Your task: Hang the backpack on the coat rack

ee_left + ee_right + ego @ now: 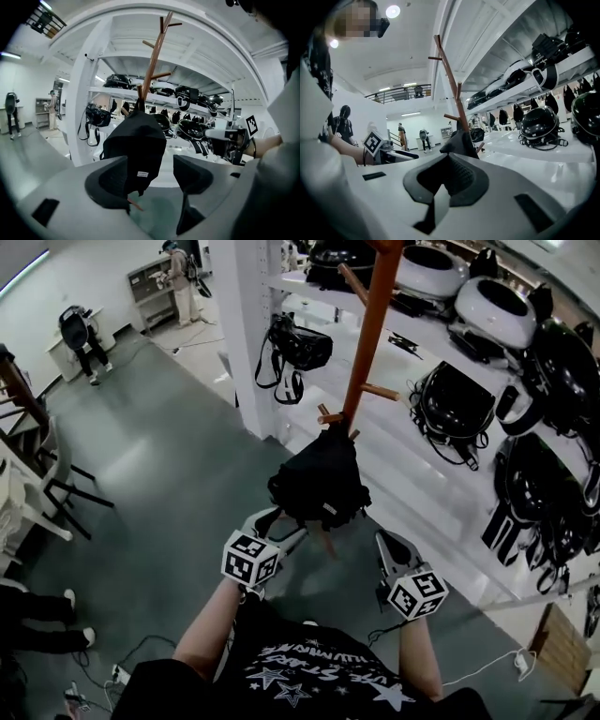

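Jaws: left gripper wide apart, right gripper closed, both empty; backpack on coat rack by shelves.

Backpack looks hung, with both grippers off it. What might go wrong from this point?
1. The backpack hangs from a low peg of the coat rack. How far its loop sits onto that peg is hidden, so it may slip off.
2. The left gripper, jaws open, is close to the bag's bottom edge. A careless move there could snag the fabric and drag the bag off.
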The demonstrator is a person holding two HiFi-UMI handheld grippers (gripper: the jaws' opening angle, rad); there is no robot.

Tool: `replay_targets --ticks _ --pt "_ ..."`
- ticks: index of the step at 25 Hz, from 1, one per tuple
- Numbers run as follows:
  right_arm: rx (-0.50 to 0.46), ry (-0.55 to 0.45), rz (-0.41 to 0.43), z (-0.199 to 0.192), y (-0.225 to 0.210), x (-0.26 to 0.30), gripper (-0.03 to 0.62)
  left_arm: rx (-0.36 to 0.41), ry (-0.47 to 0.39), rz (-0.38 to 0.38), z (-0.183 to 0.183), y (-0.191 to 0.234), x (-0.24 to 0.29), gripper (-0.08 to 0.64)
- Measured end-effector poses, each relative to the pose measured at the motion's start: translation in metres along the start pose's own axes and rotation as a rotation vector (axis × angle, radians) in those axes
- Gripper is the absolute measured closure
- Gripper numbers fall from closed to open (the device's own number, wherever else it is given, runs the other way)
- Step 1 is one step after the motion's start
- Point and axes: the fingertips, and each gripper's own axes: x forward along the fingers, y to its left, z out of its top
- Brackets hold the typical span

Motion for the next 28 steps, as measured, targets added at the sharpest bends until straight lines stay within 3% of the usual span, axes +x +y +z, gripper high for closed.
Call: replay_targets --ticks 5,9,17,21,28 --pt "-0.019 0.073 0.06 -0.018 0.012 -0.004 0.58 -0.05 -0.079 0.086 -0.002 -0.023 -0.05 0.248" --pt "-0.013 0.094 0.081 -0.029 0.016 -0.011 0.58 -0.056 -0.114 0.148 -0.007 -0.033 -0.073 0.357" --pt "-0.003 0.126 0.09 -0.049 0.025 -0.021 0.581 -0.077 -0.123 0.161 -0.031 -0.062 -0.107 0.524" --pt "0.001 0.159 0.106 -0.065 0.042 -0.036 0.581 -0.091 -0.107 0.159 -0.054 -0.088 -0.131 0.534" --pt "-0.033 0.169 0.173 -0.078 0.108 -0.074 0.581 -0.147 -0.106 0.255 -0.106 -0.125 -0.218 0.537"
